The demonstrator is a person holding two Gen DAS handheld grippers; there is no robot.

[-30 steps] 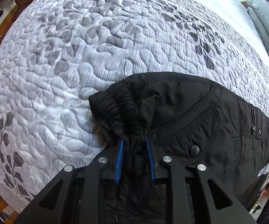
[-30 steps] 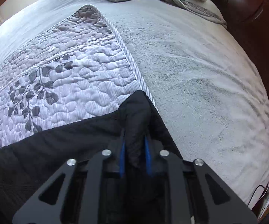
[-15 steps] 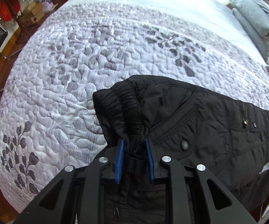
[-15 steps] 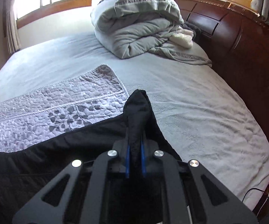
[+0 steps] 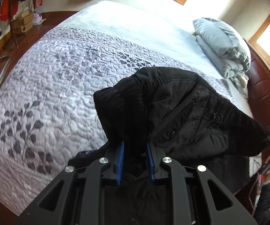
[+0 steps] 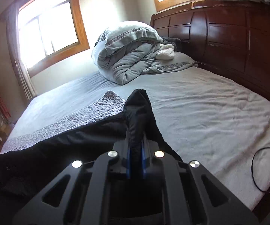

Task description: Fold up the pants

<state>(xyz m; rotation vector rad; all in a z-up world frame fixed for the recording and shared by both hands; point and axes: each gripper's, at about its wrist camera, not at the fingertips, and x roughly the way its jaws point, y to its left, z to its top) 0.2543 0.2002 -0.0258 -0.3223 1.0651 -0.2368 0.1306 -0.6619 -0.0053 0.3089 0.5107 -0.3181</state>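
Two grips, one garment: your left gripper [image 5: 135,150] has its blue pads [image 5: 120,156] pinched on the elastic waistband end of the black quilted pants [image 5: 183,120], and your right gripper [image 6: 135,150] is pressed tight on a bunched peak of the same black fabric [image 6: 137,116], most likely the cuff end, though the hem itself isn't visible.

The pants hang in the air between the two grippers, above the grey-and-white leaf-print quilted bedspread [image 5: 50,86]. In the left wrist view the cloth runs from the pinch out to your right, past the snap pocket and the zipper. In the right wrist view it runs from the pinch out to your left. So the long axis is left-right, spanning gripper to gripper, roughly along the bedspread. Waist points left, legs point right.

Slack sags below both pinches; whether any of it touches the bed, I can't tell.

My read: neither arm is nearer, each owns one end. The next move turns on that span: keep it taut before laying down. The folded grey comforter [image 6: 125,60] sits well apart at the headboard, no obstruction.
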